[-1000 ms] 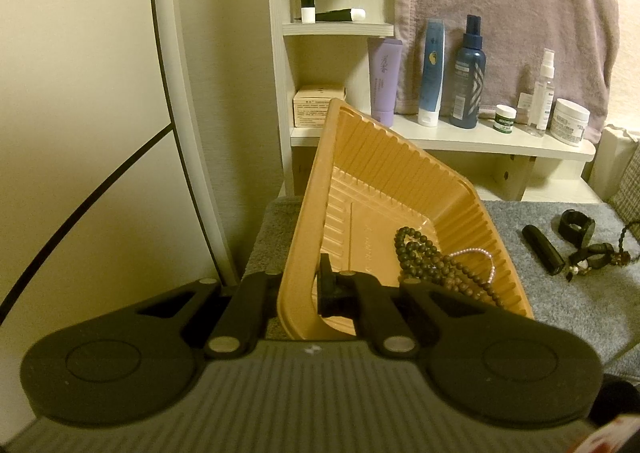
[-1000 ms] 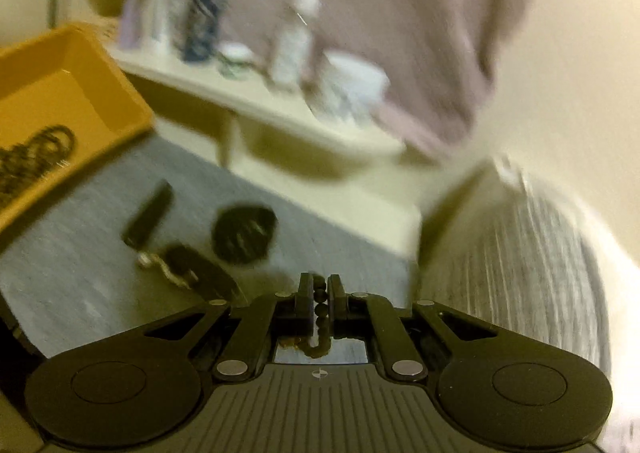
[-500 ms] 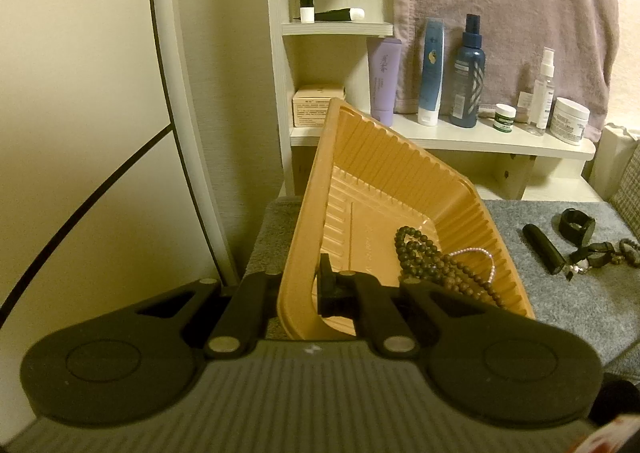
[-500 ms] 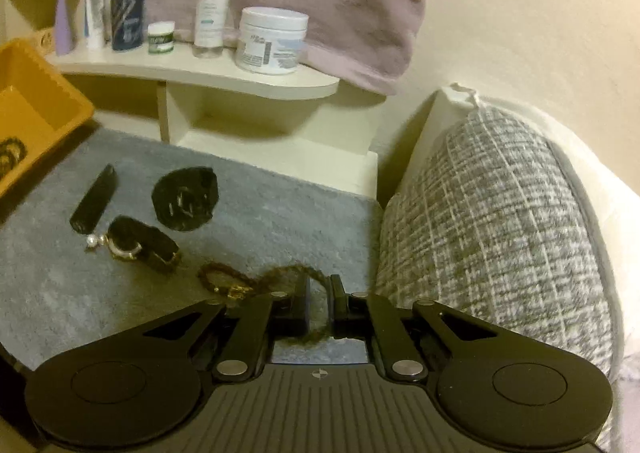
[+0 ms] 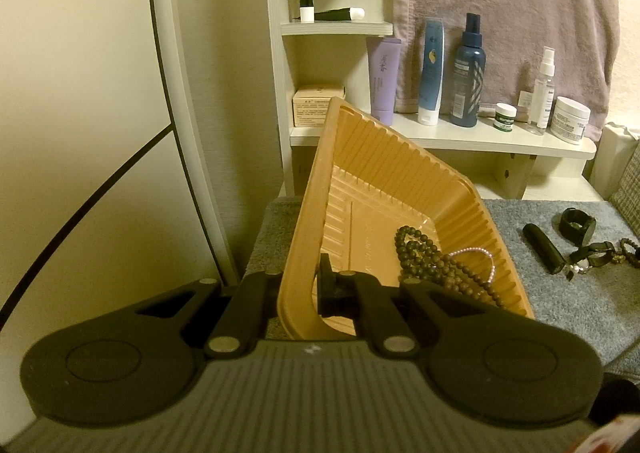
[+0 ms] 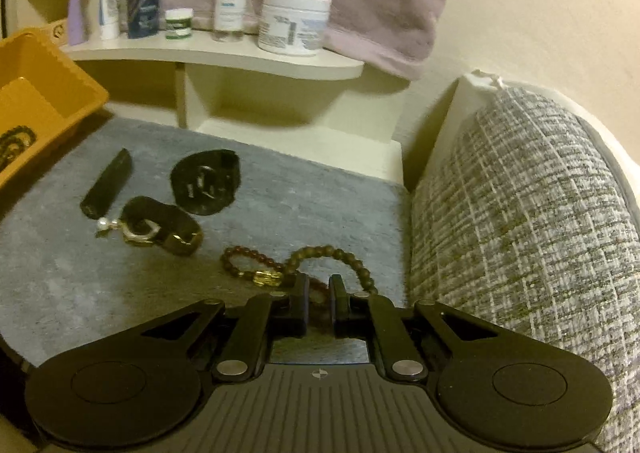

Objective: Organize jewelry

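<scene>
Your left gripper is clamped on the near rim of the orange tray, tipping it up toward twelve o'clock. Two pieces already lie in its three-o'clock corner: a dark bead strand and a thin pale bead chain, so the sorting looks partly done.

On the grey mat four pieces are left. At ten o'clock lies one black bar. Toward eleven sits one black strap coil, and just below it one black-and-gold piece with a pearl.

At the fingertips lies one brown bead bracelet. Your right gripper holds its jaws nearly closed with that strand running between them; whether the pads actually pinch it, you cannot tell.
</scene>
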A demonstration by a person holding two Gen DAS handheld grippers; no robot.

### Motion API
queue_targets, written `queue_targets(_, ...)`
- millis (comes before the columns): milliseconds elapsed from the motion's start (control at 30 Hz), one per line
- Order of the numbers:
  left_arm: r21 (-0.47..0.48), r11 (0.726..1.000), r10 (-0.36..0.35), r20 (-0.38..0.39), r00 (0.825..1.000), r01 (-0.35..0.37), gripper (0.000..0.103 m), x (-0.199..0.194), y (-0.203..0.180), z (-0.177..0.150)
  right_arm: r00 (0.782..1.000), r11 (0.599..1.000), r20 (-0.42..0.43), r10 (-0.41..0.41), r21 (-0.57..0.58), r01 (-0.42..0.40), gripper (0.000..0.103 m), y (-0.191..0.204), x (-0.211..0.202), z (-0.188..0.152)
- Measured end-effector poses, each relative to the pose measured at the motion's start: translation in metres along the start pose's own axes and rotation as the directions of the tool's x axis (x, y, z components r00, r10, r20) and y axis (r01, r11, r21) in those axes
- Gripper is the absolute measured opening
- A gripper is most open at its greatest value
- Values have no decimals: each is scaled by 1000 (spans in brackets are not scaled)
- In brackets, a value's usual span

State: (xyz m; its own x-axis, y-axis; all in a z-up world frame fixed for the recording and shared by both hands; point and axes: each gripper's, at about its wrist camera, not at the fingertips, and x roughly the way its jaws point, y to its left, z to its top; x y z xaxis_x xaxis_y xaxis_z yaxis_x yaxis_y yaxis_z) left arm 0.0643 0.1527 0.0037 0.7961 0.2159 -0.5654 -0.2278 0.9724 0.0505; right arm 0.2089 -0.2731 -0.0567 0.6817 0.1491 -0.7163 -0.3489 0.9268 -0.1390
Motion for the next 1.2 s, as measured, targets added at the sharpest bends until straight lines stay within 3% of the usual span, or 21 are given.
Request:
queue_targets(67, 0, 1000, 0, 0, 1000, 0, 5, 0, 0, 0, 1000, 1000, -23, 3, -1, -3, 9, -5, 7, 1)
queue_targets(200, 0, 1000, 1, -1, 1000, -1, 5, 0, 0, 0, 999, 1000, -43, 15, 11, -14, 25, -14, 17, 2)
queue_targets(333, 2, 1000, 2, -1, 1000, -2, 5, 0, 0, 0, 997, 998, -60, 56, 35, -54, 25, -20, 22, 4)
queue_targets(367, 2, 1000, 3, 0, 1000, -3, 5, 0, 0, 0, 996, 998, -65, 60, 32, -58, 24, -20, 22, 5)
queue_targets(467, 3, 1000, 2, -1, 1000, -2, 5, 0, 0, 0, 995, 998, -70, 67, -3, -68, 4, -15, 18, 5)
queue_targets(500, 3, 1000, 1, -1, 1000, -1, 5, 0, 1, 0, 996, 998, -64, 55, -16, -56, 4, -12, 16, 5)
queue_targets(733, 7, 1000, 1, 2, 1000, -1, 5, 0, 1, 0, 997, 998, 74, 1, -69, 4, 4, -4, -29, 18)
queue_targets(967, 8, 1000, 1, 3, 1000, -1, 5, 0, 1, 0, 985, 995, 173, 6, -104, 12, 4, -1, -70, 46)
queue_targets(1200, 11, 1000, 1, 3, 1000, -1, 5, -1, 0, 0, 968, 981, 211, 139, -160, -106, 4, 26, -93, 68)
